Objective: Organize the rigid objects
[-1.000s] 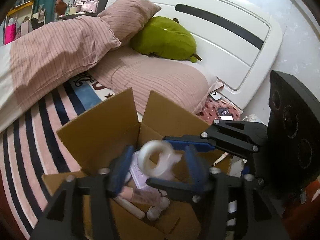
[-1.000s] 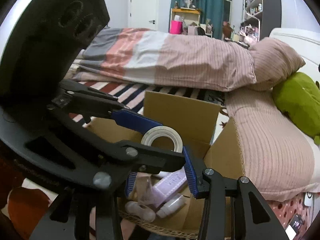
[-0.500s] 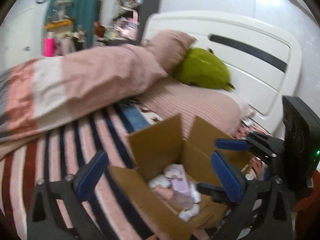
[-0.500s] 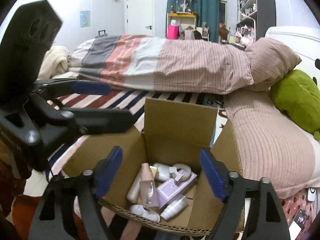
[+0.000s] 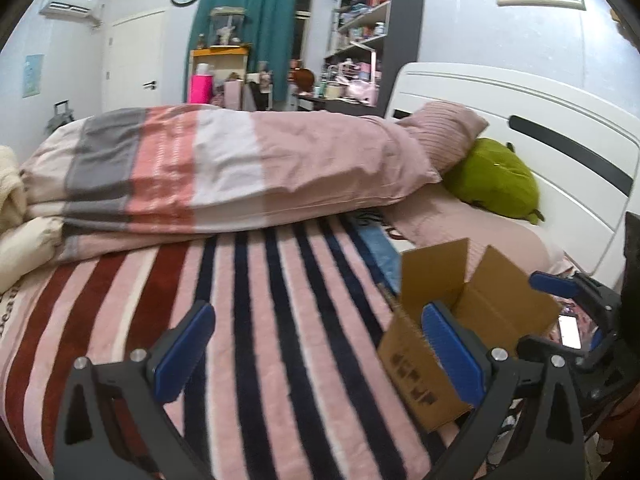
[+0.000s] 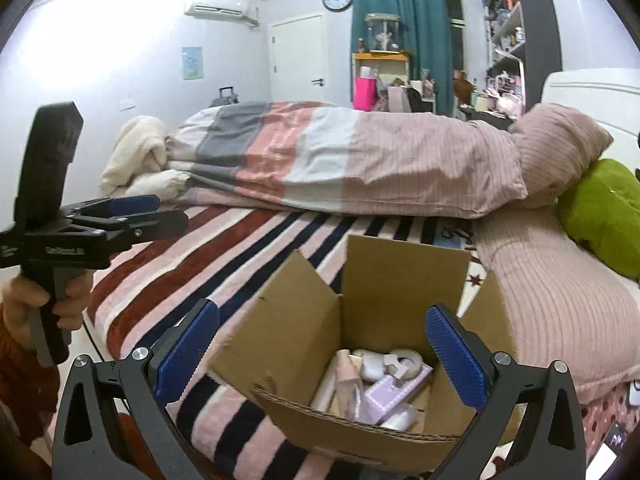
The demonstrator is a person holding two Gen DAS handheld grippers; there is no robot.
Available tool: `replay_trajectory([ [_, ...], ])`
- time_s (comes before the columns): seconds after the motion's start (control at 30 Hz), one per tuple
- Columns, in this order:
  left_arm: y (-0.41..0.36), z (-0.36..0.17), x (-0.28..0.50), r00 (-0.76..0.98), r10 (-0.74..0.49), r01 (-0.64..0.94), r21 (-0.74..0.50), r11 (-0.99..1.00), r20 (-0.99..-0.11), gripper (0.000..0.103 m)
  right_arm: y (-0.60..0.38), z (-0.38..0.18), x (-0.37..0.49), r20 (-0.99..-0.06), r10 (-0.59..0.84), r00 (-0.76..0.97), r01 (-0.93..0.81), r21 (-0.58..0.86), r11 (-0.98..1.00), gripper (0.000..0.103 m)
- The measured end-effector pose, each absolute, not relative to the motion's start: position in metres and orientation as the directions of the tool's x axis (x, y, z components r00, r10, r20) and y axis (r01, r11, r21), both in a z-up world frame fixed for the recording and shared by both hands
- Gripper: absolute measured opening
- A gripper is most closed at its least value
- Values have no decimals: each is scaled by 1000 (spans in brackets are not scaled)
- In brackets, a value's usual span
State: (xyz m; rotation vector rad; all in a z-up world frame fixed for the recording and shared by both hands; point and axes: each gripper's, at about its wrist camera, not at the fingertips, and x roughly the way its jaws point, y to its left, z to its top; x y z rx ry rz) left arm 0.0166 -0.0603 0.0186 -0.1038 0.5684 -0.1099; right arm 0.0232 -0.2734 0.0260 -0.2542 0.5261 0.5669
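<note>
An open cardboard box (image 6: pixel 296 344) stands on the striped bed near the pillows; it also shows in the left wrist view (image 5: pixel 424 372). Inside lie a white tape roll (image 6: pixel 406 360), a purple box (image 6: pixel 390 394), a pink tube (image 6: pixel 347 380) and white bottles. My right gripper (image 6: pixel 320 350) is open and empty, just in front of the box. My left gripper (image 5: pixel 320 352) is open and empty over the striped blanket, left of the box; it shows in the right wrist view (image 6: pixel 132 216) at far left, held by a hand.
A rolled striped duvet (image 5: pixel 224 172) lies across the bed's middle. Pink pillows (image 6: pixel 560 148) and a green plush (image 6: pixel 604 212) lie at the white headboard (image 5: pixel 520 120). A phone (image 5: pixel 570 330) lies right of the box. Shelves and a door stand behind the bed.
The tape roll left the left gripper and now lies in the box. Both grippers opened; the left one swung away to the left, and the right one drew back.
</note>
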Motion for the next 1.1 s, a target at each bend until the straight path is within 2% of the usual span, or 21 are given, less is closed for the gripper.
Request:
replay_trajectory([
  [1.1, -40, -2, 15, 818, -56, 4, -93, 996, -572, 102, -255, 17, 29, -551, 434, 713, -569, -91, 818, 103],
])
